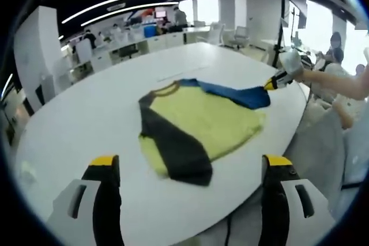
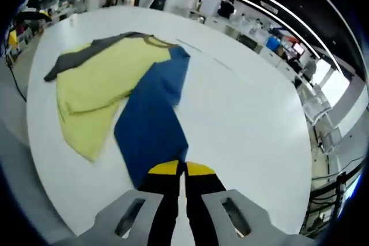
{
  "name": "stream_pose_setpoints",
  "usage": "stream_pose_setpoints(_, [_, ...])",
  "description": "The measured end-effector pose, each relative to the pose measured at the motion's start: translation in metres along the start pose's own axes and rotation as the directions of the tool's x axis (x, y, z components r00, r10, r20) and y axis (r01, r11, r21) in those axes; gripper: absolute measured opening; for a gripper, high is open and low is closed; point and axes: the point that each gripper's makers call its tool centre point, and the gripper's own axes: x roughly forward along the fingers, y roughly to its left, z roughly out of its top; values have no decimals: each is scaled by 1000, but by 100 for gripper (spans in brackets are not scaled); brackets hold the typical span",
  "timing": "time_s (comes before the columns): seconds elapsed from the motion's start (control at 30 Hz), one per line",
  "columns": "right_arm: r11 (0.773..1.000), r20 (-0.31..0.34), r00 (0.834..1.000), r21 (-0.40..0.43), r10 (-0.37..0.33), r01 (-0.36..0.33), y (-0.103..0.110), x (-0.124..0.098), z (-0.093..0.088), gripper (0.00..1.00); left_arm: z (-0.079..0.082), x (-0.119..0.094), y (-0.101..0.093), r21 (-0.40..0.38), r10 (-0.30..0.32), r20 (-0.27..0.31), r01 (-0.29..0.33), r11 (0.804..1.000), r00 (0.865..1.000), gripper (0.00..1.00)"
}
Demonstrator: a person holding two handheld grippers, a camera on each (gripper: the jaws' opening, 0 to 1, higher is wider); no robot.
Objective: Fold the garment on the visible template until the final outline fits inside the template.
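Yellow cotton shirt (image 1: pixel 202 125) with one blue sleeve (image 2: pixel 153 122) and one dark grey sleeve (image 1: pixel 173 142) is lying flat on the white oval table (image 1: pixel 86 119). Right gripper (image 2: pixel 184 168), jaws pressed together, is pinching the blue sleeve's cuff; left gripper (image 1: pixel 190 168) is hovering nearby, jaws spread. Good practice: carrying the cuff low across the yellow body, keeping the fabric taut and unwrinkled.

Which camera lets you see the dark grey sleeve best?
The left gripper view: the dark grey fabric sleeve lies folded across the yellow cloth shirt, near and whole. The right gripper view shows it far off at the shirt's edge, thin and small.
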Motion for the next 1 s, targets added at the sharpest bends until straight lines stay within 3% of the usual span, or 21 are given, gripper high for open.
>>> stream_pose_setpoints(0.47, [999, -42, 999, 21, -31, 32, -30, 5, -17, 3, 1, -7, 6, -10, 33, 5, -32, 999, 999, 99])
stream_pose_setpoints(1.0, [994, -68, 994, 63, -85, 90, -96, 17, -42, 3, 2, -14, 11, -12, 71, -11, -71, 997, 997, 99])
